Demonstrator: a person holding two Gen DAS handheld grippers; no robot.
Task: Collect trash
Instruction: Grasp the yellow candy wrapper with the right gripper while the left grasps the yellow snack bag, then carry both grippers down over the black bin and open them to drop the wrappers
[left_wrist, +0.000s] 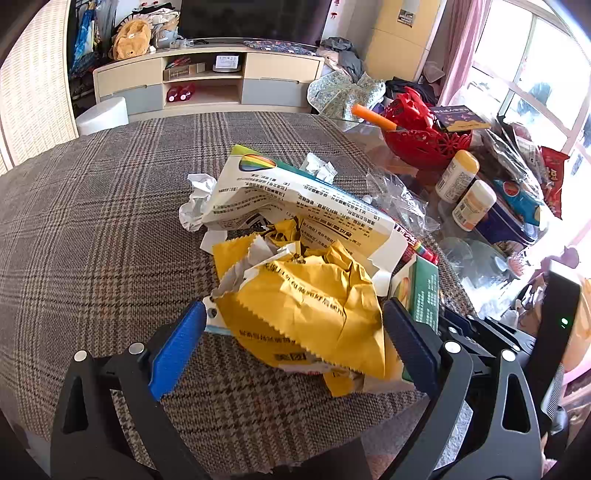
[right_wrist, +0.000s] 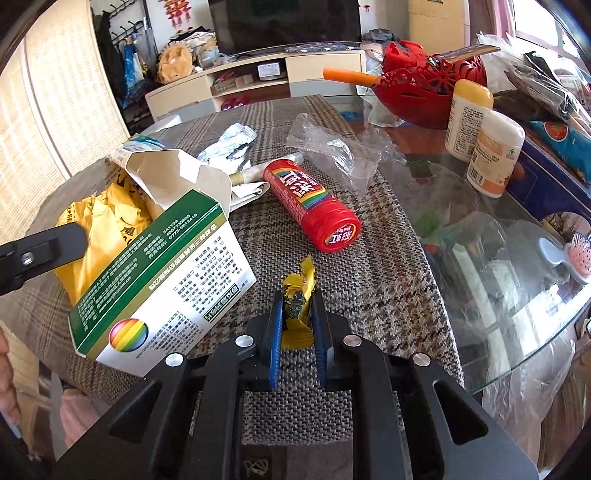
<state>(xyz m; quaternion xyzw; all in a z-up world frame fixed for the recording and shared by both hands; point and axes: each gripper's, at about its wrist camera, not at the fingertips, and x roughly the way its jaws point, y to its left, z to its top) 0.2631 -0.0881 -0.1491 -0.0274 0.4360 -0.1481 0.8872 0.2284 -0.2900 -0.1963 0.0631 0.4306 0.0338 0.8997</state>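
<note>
The right gripper (right_wrist: 297, 325) has its blue fingers (right_wrist: 276, 332) drawn narrow, pinching a small yellow candy wrapper (right_wrist: 298, 295) that rises between them just above the plaid cloth on the tabletop (right_wrist: 369, 295). The left gripper (left_wrist: 295, 343) stands with its fingers (left_wrist: 177, 350) wide — a crumpled yellow packet (left_wrist: 314, 306) lies between them on the plaid cloth, and whether the pads touch it cannot be told.

Just beyond the yellow packet lies a torn white medicine box (left_wrist: 295, 199) with its open end toward the packet. A green-and-white box (right_wrist: 162, 280) with a rainbow ball mark lies just left of the right gripper. Farther off, a red candy tube (right_wrist: 314, 206) lies on its side, a clear plastic wrapper (right_wrist: 332, 155) beyond it. On the glass to the right stand two white bottles (right_wrist: 495, 158) and, farther back, a red basket (right_wrist: 424, 85).
</note>
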